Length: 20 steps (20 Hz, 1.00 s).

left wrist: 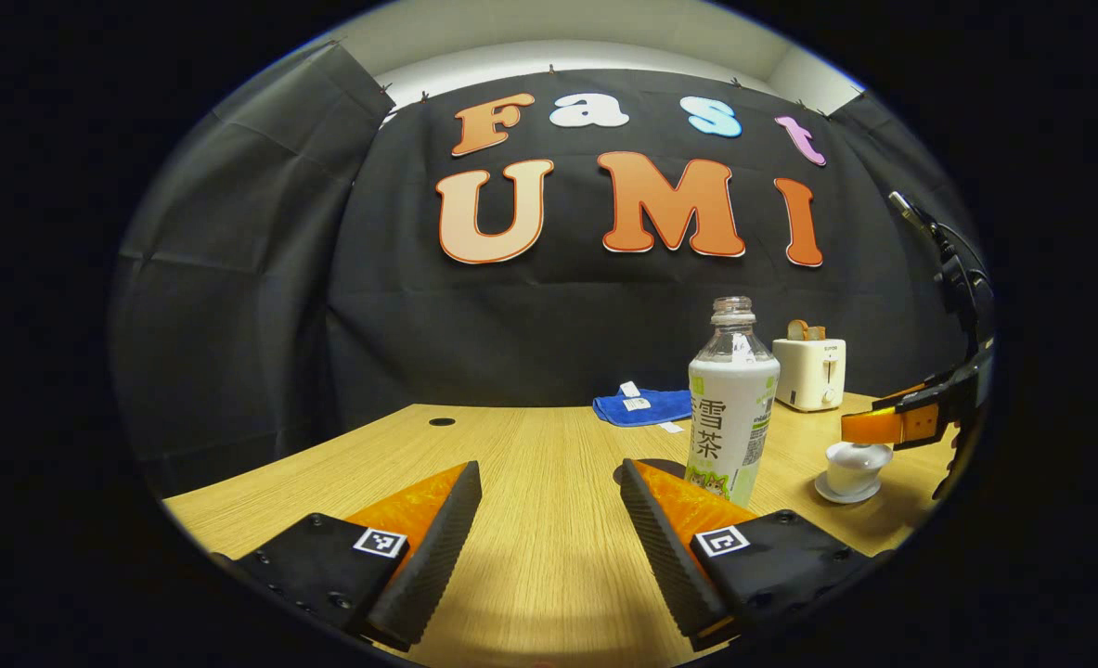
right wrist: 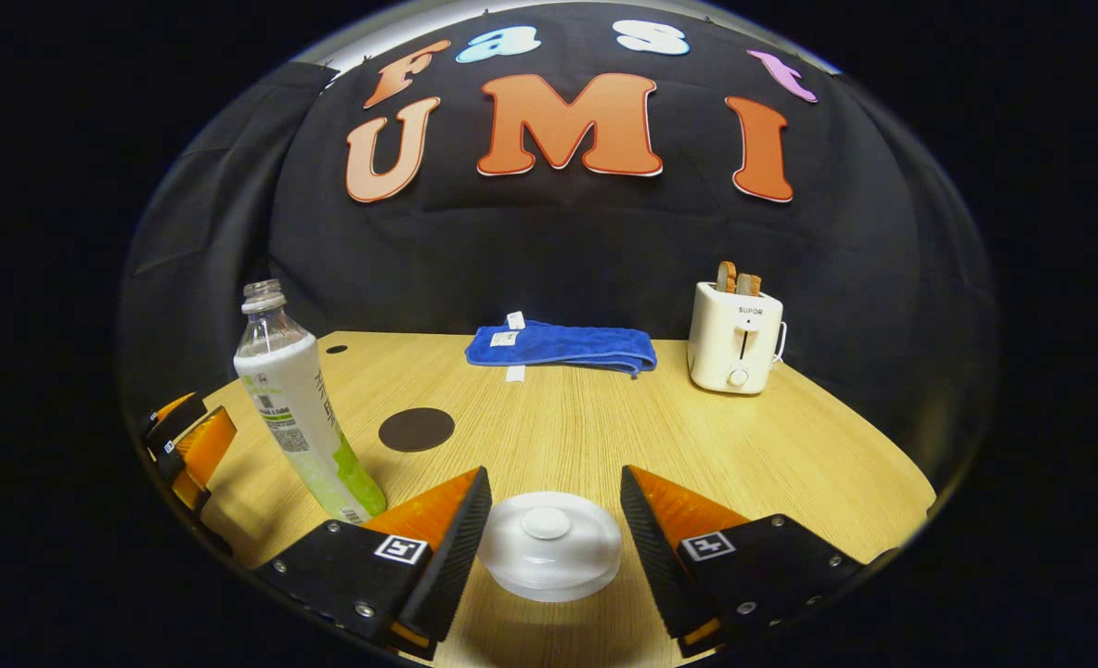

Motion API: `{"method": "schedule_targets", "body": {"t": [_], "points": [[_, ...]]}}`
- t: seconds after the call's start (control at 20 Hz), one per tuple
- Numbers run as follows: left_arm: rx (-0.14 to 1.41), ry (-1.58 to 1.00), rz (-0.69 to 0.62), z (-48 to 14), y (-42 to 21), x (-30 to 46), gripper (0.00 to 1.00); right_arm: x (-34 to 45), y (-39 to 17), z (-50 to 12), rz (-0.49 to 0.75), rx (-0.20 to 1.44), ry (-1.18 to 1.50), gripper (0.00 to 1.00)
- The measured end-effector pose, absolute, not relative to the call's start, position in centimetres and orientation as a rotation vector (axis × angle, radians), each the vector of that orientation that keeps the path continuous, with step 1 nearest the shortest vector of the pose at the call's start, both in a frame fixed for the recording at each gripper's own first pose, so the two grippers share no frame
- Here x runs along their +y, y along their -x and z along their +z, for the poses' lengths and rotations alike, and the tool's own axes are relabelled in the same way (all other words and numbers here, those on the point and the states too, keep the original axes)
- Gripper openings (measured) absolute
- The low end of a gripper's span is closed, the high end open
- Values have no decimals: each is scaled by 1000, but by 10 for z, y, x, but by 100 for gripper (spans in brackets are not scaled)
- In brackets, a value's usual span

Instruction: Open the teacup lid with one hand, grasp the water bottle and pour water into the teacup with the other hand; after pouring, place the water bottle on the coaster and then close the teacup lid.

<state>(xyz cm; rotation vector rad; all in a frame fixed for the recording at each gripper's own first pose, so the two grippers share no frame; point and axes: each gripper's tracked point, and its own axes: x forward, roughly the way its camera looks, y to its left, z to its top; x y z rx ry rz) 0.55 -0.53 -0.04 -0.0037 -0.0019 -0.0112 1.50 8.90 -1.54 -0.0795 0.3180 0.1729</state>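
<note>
A white lidded teacup (right wrist: 549,547) on its saucer sits low between the fingers of my right gripper (right wrist: 554,473), which is open around it without touching the lid. From the left gripper view the same teacup (left wrist: 853,468) stands at the right, with the right gripper (left wrist: 910,422) just over it. The water bottle (left wrist: 732,399), white and green label and no cap, stands upright ahead of my open left gripper (left wrist: 549,468), slightly right of its line. The bottle (right wrist: 303,417) is left of the cup. A dark round coaster (right wrist: 416,429) lies on the table just beyond the bottle.
A folded blue cloth (right wrist: 562,345) lies at the back of the wooden table (right wrist: 604,436). A white toaster (right wrist: 736,339) with bread in it stands at the back right. The left gripper (right wrist: 187,445) shows at the far left behind the bottle.
</note>
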Motion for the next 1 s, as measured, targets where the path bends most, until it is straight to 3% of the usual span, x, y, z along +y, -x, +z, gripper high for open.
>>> {"method": "schedule_targets", "body": {"t": [0.4, 0.5, 0.75, 0.8, 1.0], "points": [[-2, 4, -15, -1, -6, -6, 97, 97, -14, -30, 195, 366, 100, 48], [-2, 4, -15, -1, -6, -7, 96, 97, -12, -30, 199, 369, 107, 49], [-2, 4, -15, -1, -7, -8, 96, 94, -12, -30, 189, 373, 105, 28], [-2, 5, -15, -1, -7, -7, 96, 94, -12, -30, 190, 371, 100, 31], [-2, 4, -15, -1, -7, -7, 96, 95, -11, -29, 201, 367, 64, 20]]}}
